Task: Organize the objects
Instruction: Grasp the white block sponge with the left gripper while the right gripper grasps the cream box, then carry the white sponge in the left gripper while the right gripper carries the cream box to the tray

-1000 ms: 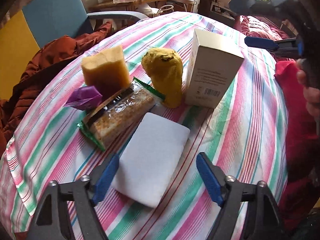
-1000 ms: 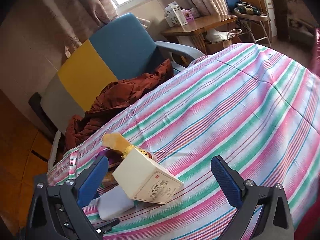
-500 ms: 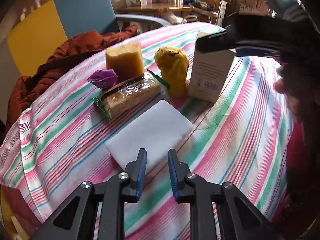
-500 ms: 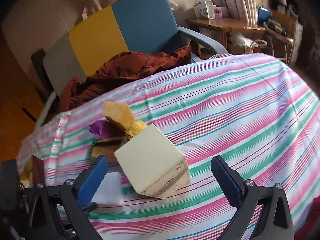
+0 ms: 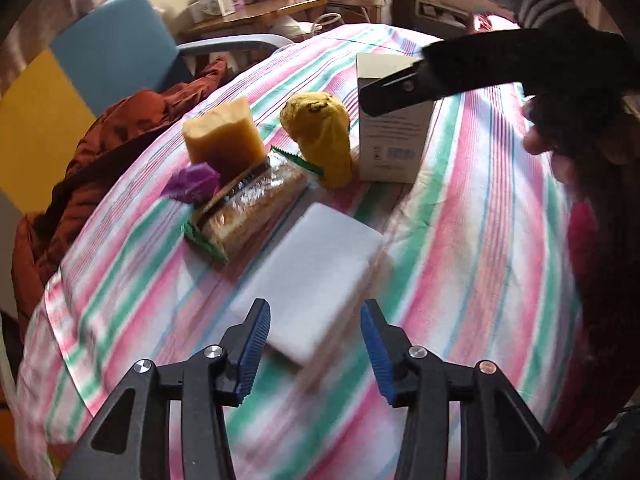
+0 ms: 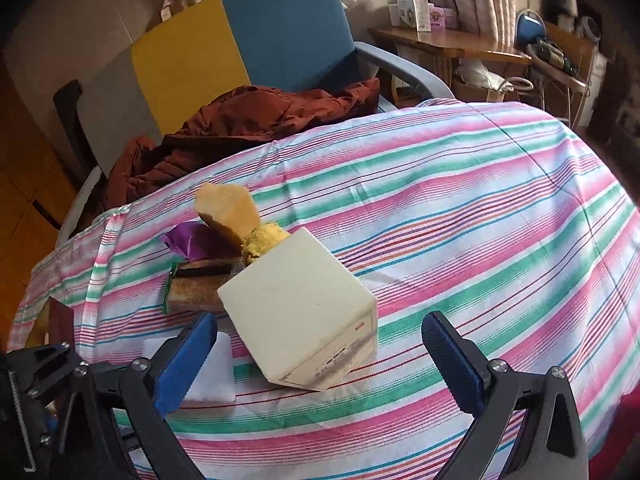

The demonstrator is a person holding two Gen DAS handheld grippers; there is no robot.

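Left claw (image 5: 313,347) reopening from shut over white sponge (image 5: 312,280).

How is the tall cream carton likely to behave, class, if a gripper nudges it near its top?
The cream carton stands upright on a narrow base, so it would probably tip rather than slide. Its flat cardboard faces look stiff, likely easy to grip. The soft striped cloth beneath may make it wobble.

Six small items clustered on the striped cloth surface (image 5: 480,240)

A flat white rectangular sponge pad (image 5: 312,276) lies nearest; behind it a clear-wrapped, green-edged snack bar (image 5: 248,208) lies at a slant, a crumpled purple foil packet (image 5: 194,182) touching its far end. An amber, translucent block (image 5: 224,140) stands upright behind those, a yellow knitted plush (image 5: 320,136) beside it, and a cream cardboard box (image 5: 394,132) stands upright just right of the plush.
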